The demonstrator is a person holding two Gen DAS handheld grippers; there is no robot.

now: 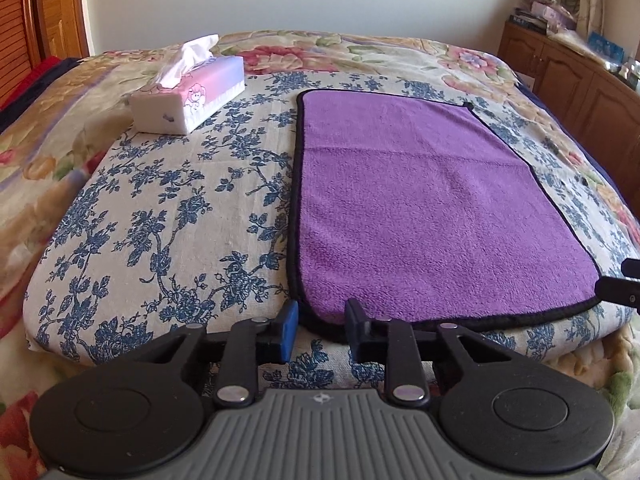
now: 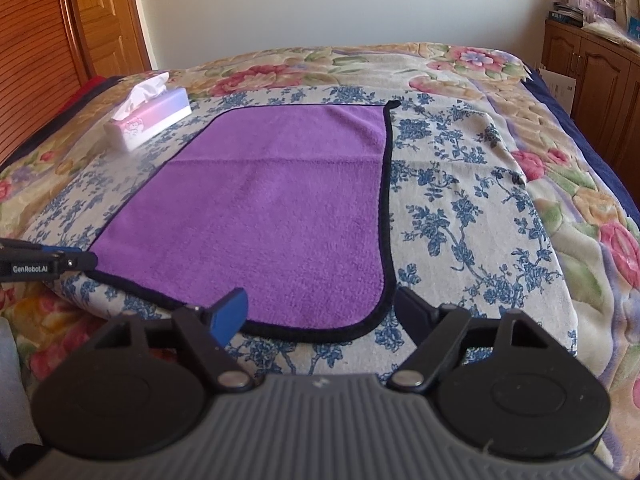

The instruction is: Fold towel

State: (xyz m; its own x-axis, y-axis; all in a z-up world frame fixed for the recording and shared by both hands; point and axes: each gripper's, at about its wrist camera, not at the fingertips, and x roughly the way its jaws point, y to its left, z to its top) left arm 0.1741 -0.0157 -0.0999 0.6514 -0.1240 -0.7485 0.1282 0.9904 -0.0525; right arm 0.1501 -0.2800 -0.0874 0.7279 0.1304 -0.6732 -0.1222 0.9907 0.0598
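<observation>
While the towel point(image 1: 432, 208) lies flat on the bed point(image 1: 160, 208) | left gripper point(image 1: 322, 328) released at near-left corner | right gripper point(image 2: 320, 316) released at near-right corner

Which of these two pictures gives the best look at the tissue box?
The left wrist view: the tissue box sits large and sharp, its cartoon print and pulled-up tissue clear. In the right wrist view it is smaller, off at the far left beyond the purple towel.

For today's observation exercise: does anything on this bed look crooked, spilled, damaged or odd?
Nothing stands out. The purple towel lies flat and unfolded on the blue-flowered cloth, edges straight. The tissue box sits upright beside it, apart. Both grippers, left and right, are open at the towel's near corners.
</observation>
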